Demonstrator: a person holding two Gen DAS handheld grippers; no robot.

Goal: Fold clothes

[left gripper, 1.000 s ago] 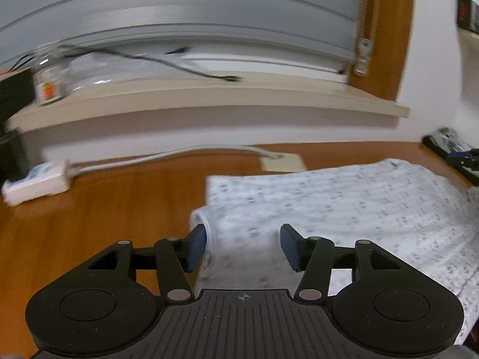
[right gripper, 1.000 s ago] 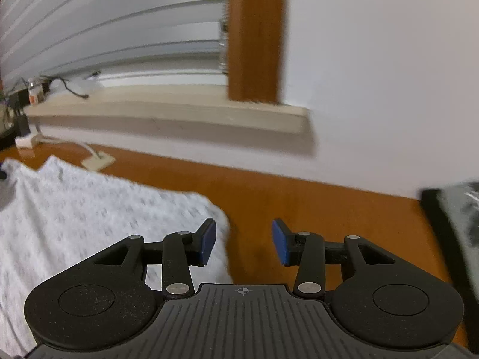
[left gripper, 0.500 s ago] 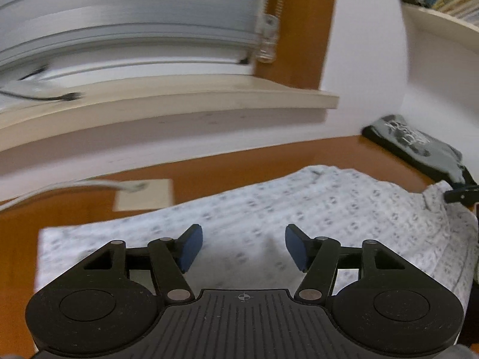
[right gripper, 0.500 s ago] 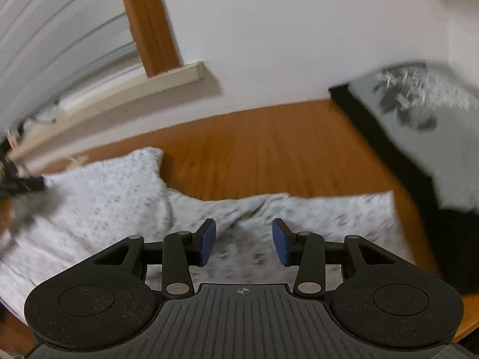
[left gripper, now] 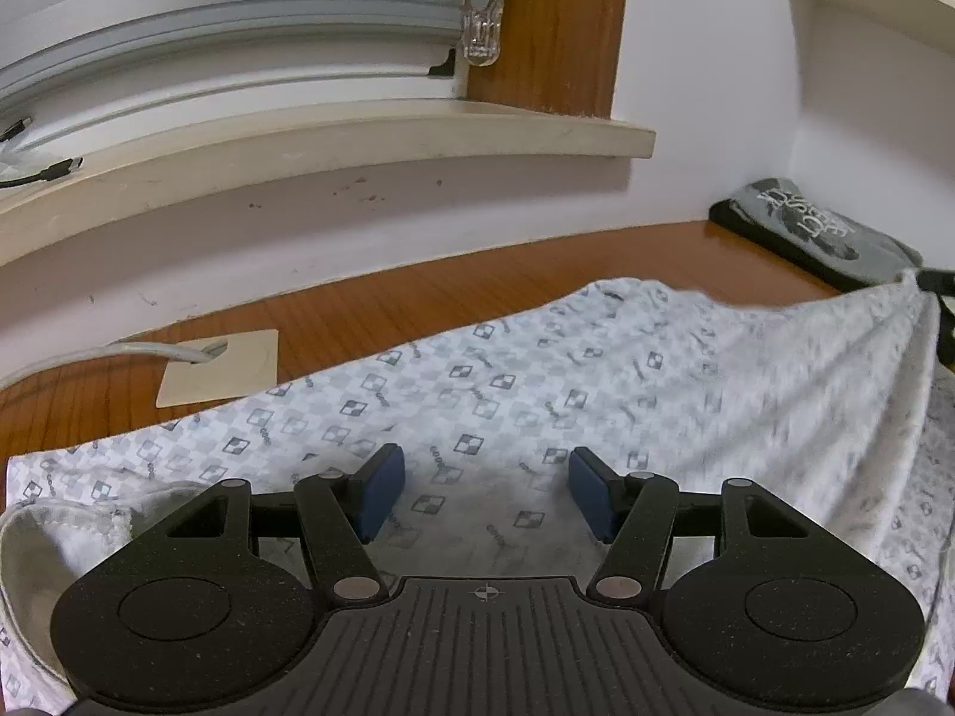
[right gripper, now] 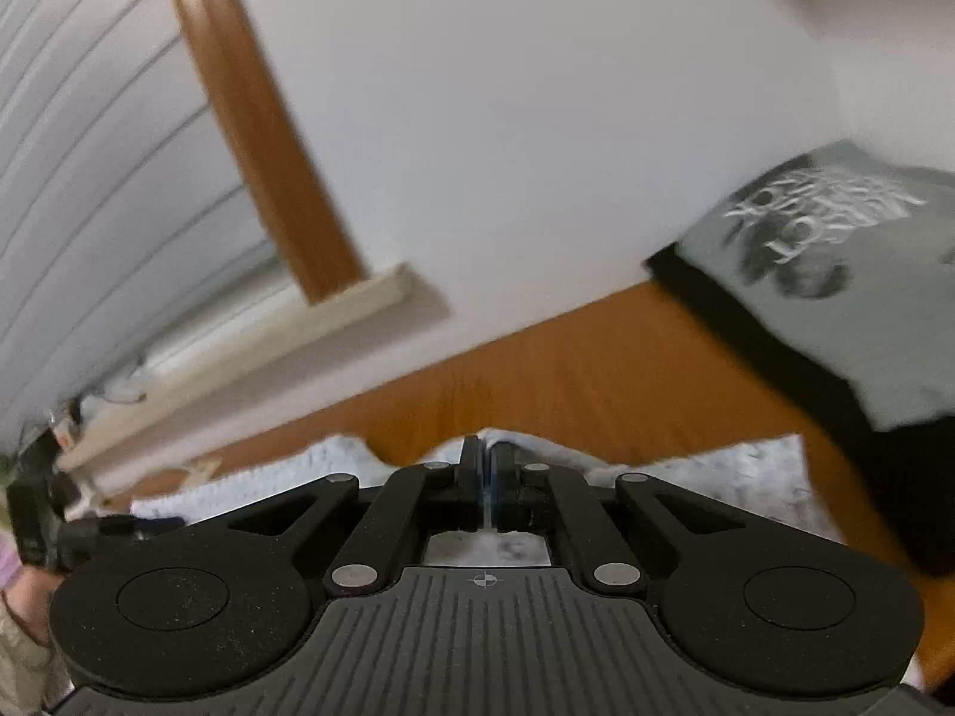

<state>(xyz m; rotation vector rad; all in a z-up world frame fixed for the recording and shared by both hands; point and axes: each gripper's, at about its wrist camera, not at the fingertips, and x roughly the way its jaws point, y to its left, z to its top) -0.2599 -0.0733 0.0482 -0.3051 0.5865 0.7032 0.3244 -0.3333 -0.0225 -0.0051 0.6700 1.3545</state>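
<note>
A white garment with a grey checker print (left gripper: 537, 394) lies spread over the wooden table (left gripper: 418, 304). My left gripper (left gripper: 486, 498) hovers just above it, open, with nothing between its blue pads. The cloth's right end rises to a peak at the far right of the left wrist view, where the other gripper's dark tip (left gripper: 937, 283) holds it. In the right wrist view my right gripper (right gripper: 484, 477) is shut on a fold of the white garment (right gripper: 746, 477), the cloth bunching around its tips.
A folded grey printed shirt on a black stack (left gripper: 818, 230) lies at the table's right end, also seen as the grey shirt (right gripper: 835, 274). A cream cable plate with a grey cord (left gripper: 221, 367) sits at back left. A window sill (left gripper: 328, 143) and a wall bound the far side.
My right gripper went from open to shut on the garment's edge and lifted it. My left gripper swung rightward over the cloth and stayed open.
</note>
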